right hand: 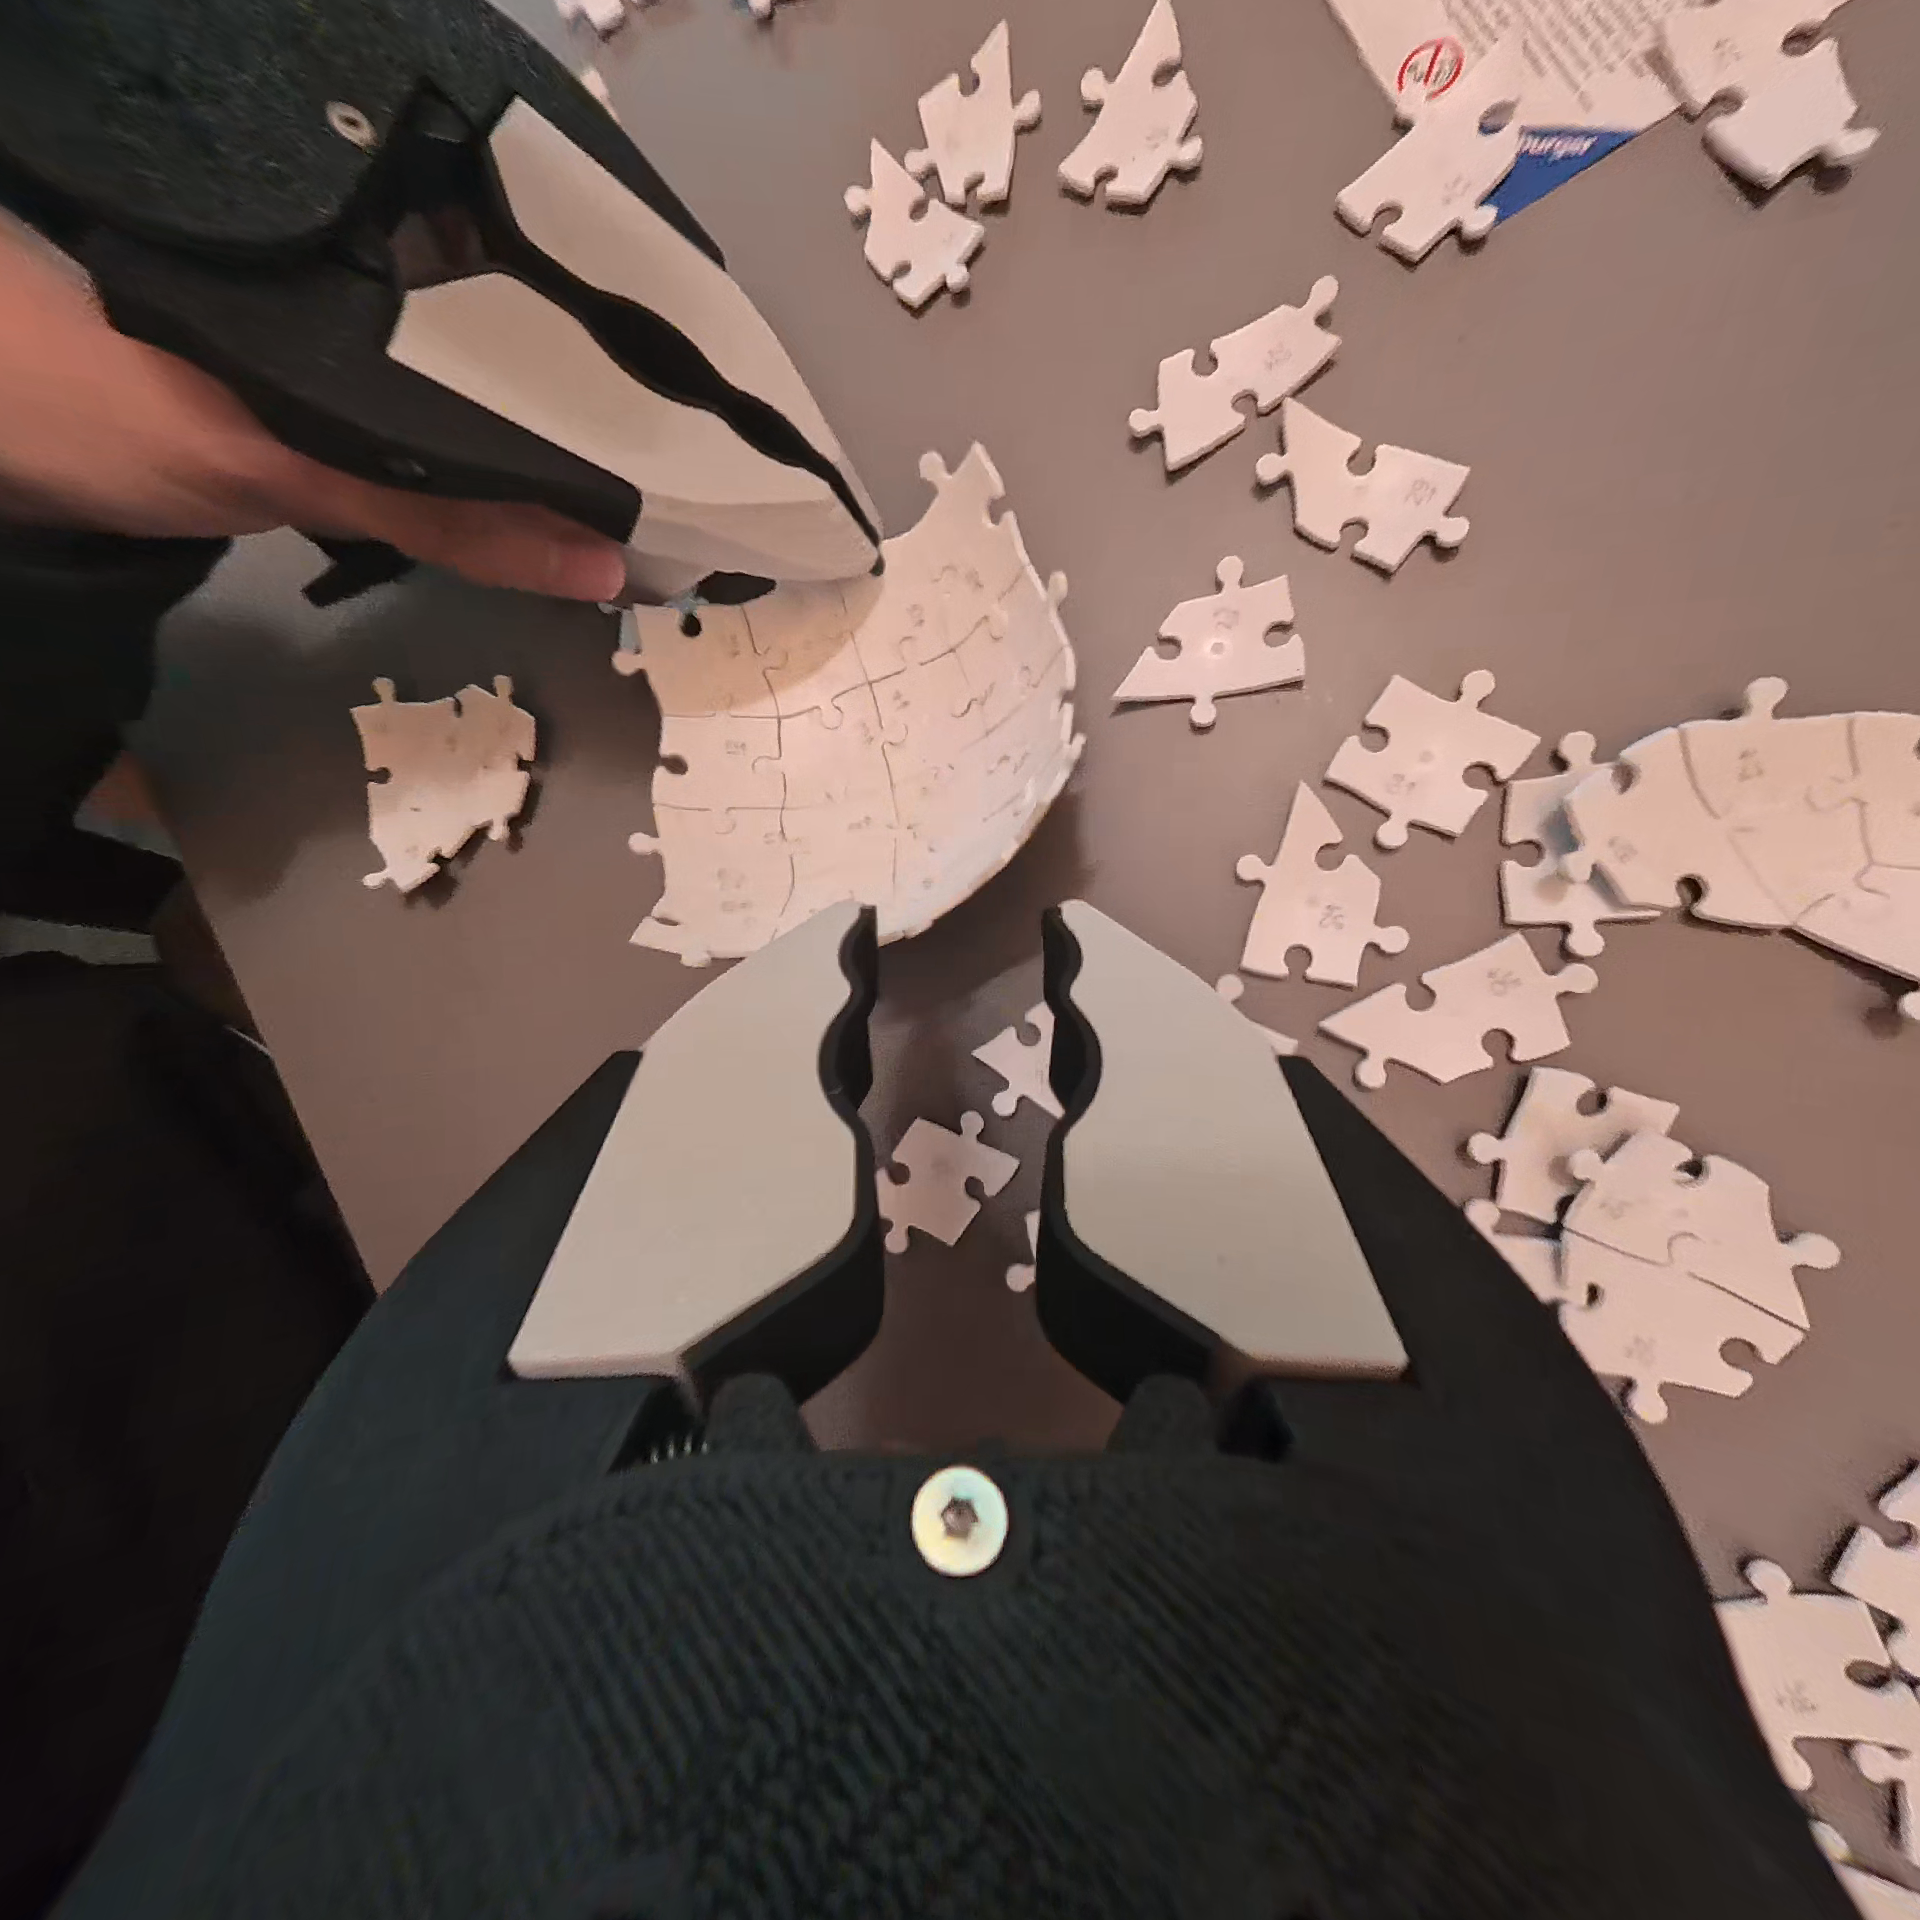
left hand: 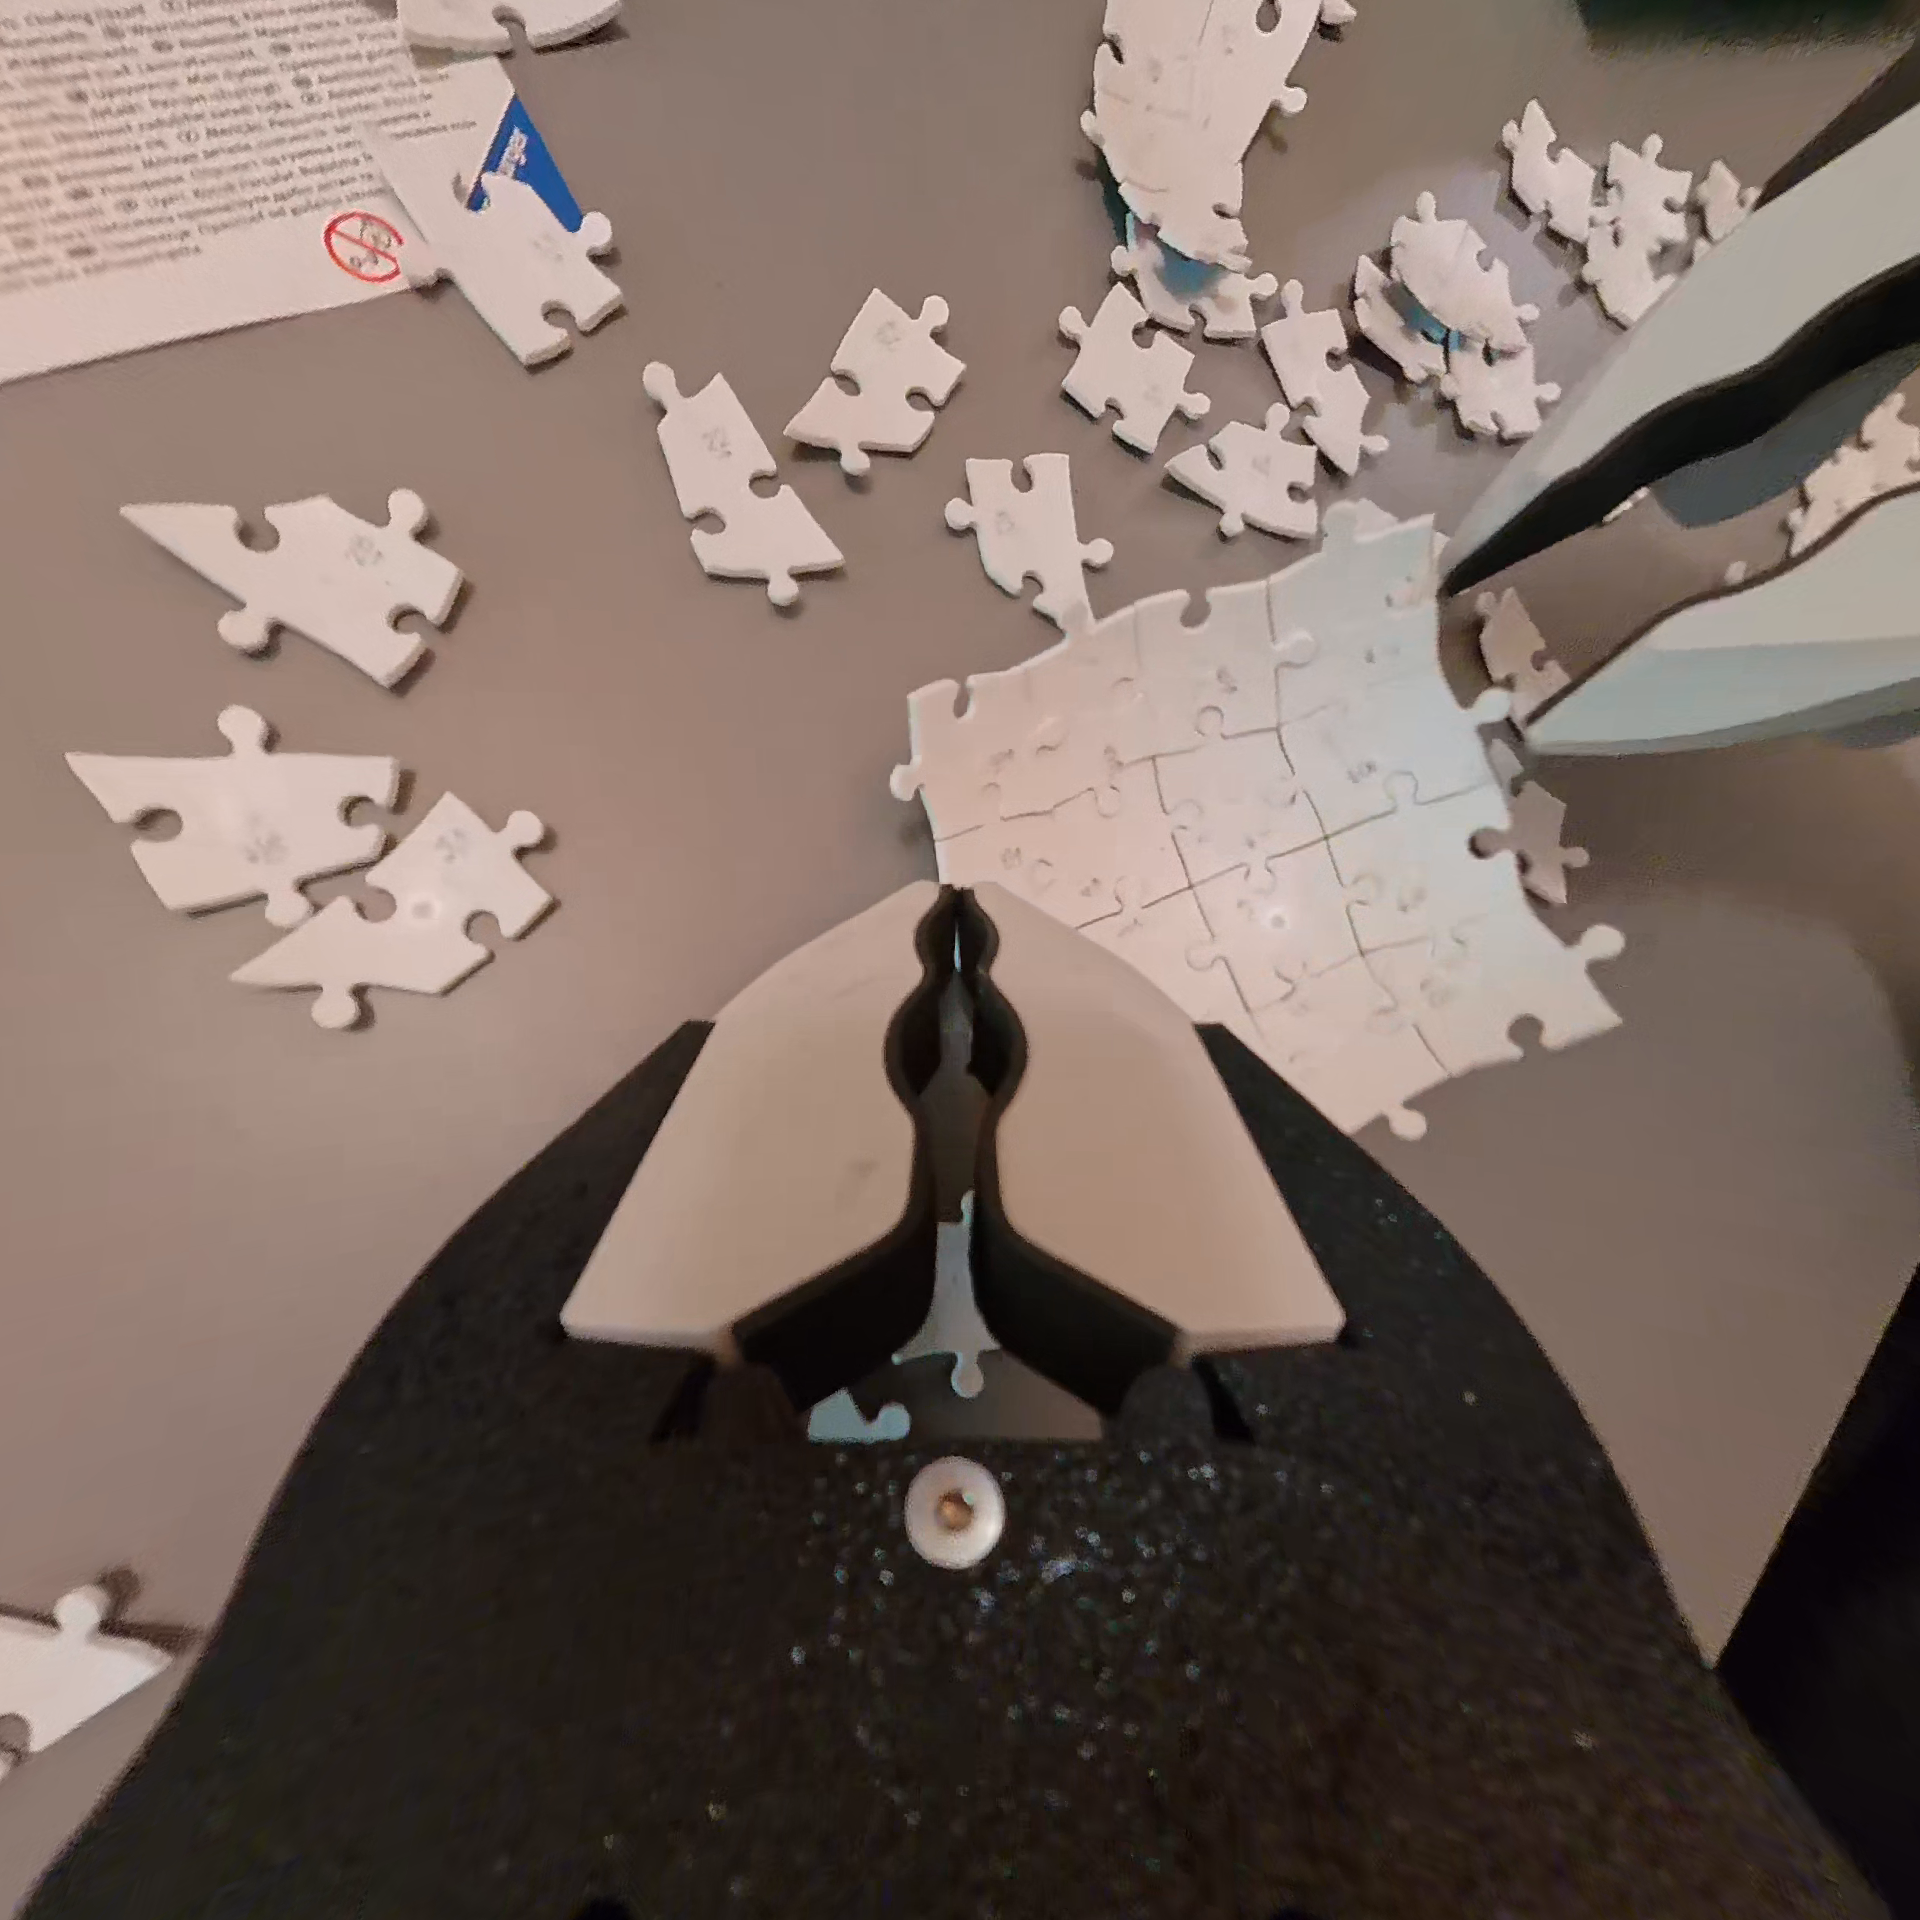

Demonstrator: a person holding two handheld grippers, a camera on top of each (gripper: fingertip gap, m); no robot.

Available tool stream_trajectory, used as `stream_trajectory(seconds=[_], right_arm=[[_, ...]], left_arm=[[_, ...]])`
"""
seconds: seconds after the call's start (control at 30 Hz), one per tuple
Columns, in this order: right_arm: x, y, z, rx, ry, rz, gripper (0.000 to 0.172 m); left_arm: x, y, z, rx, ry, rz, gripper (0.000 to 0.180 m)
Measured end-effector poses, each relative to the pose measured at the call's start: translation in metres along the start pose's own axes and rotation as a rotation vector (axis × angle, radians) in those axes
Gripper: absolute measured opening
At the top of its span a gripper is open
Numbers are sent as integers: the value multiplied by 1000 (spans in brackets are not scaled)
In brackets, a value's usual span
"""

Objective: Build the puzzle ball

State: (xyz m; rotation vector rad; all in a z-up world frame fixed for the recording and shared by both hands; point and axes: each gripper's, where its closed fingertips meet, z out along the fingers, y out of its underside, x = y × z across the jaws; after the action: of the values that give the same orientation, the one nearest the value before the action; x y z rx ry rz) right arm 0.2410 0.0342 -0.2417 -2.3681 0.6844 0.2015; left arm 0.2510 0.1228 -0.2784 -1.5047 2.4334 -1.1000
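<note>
Many loose pieces (right hand: 1311,916) lie at three o'clock beside our curved shell (right hand: 873,748); left fingers (left hand: 1023,940) pinch its edge, right fingers (right hand: 779,997) stand wide, empty.

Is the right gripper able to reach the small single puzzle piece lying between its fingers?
Probably yes. The right gripper is open, and the small piece lies flat on the table between its fingers, with nothing covering it.

Light: dim, warm indoor | Shadows: soft, short beside the puzzle pieces (left hand: 301,582) on the grey bench (left hand: 623,675) | Glare: none | Blur: printed sheet (left hand: 187,156) at 11 o'clock and frame edges smeared | Distortion: strong fisheye bowing toward the rims, both views
</note>
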Motion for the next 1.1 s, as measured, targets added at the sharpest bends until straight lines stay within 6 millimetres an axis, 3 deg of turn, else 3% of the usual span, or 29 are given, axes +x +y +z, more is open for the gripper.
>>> stream_trajectory(seconds=[0.03, 0.27, 0.53, 0.63, 0.73, 0.83, 0.93, 1.03, 1.1], right_arm=[[1, -1, -6, 24, -5, 3, 30], [21, -2, -28, 123, 13, -14, 33], [29, 1, -27, 203, -9, -101, 34], [23, -18, -39, 349, -6, -211, 41], [22, -41, -66, 577, 58, -326, 48], [30, -49, -91, 741, 143, -373, 52], [47, -47, -103, 761, 256, -385, 63], [53, -43, -107, 735, 292, -357, 72], [53, -40, -107, 707, 292, -343, 88]], left_arm=[[1, -1, 0, -1, -7, 18, 0], [-5, -14, -4, 35, -105, 109, 3], [-5, -33, -52, 276, -167, 23, 20], [2, -26, -66, 320, -111, -35, 27], [5, -15, -81, 343, -83, -39, 28], [-1, 3, -95, 306, -124, 22, 29], [-14, 21, -106, 256, -208, 81, 33], [-26, 29, -115, 267, -252, 50, 35], [-31, 32, -118, 284, -246, 6, 36]])
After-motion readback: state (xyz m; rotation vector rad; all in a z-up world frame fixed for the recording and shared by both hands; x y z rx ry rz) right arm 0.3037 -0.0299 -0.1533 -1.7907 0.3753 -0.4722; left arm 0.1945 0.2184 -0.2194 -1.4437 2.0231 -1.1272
